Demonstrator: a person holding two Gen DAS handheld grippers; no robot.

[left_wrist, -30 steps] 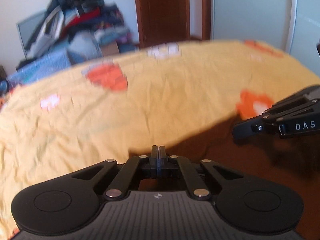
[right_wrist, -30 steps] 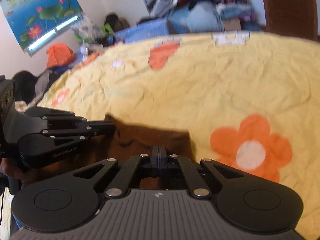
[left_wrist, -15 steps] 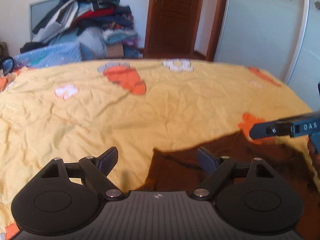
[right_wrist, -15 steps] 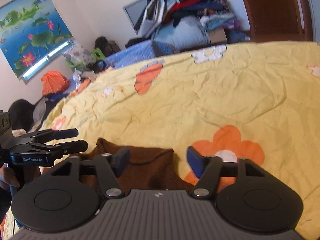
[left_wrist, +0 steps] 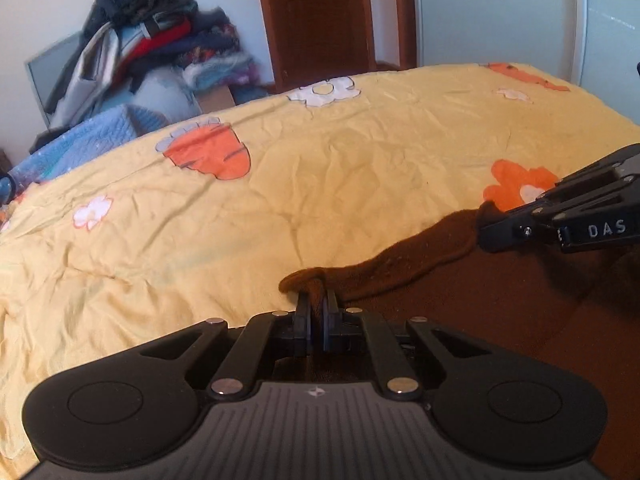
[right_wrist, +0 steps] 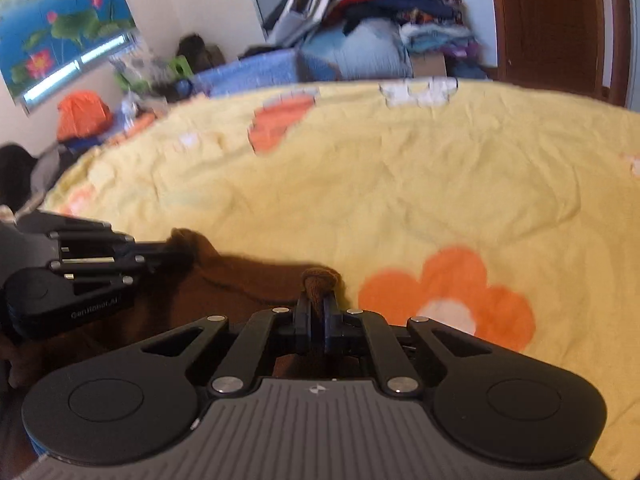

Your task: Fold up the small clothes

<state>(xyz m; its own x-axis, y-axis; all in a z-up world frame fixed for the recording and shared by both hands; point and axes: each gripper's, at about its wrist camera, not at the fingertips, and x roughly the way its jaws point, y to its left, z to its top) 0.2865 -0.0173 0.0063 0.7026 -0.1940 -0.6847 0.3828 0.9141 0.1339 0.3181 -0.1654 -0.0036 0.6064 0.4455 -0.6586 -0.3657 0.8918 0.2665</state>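
A dark brown knit garment [left_wrist: 500, 296] lies on the near part of a yellow flowered bedspread [left_wrist: 320, 184]. My left gripper [left_wrist: 316, 308] is shut on the garment's far left edge, with a fold of brown cloth bunched between its jaws. My right gripper [right_wrist: 318, 308] is shut on the far right edge of the garment [right_wrist: 240, 280]. The right gripper also shows in the left wrist view [left_wrist: 486, 232], pinching the cloth. The left gripper shows at the left of the right wrist view [right_wrist: 176, 252]. The garment's far edge stretches between the two grippers.
The bedspread [right_wrist: 400, 184] stretches far ahead with orange and white flower prints. Behind the bed stand a pile of clothes [left_wrist: 156, 40], a blue quilt [left_wrist: 80, 144], a brown wooden door [left_wrist: 320, 16] and a white wardrobe [left_wrist: 520, 12]. A lotus poster [right_wrist: 56, 20] hangs at left.
Half a second ago both grippers were open over the garment's far edge. Now both have shut on that edge and hold brown cloth between their jaws.
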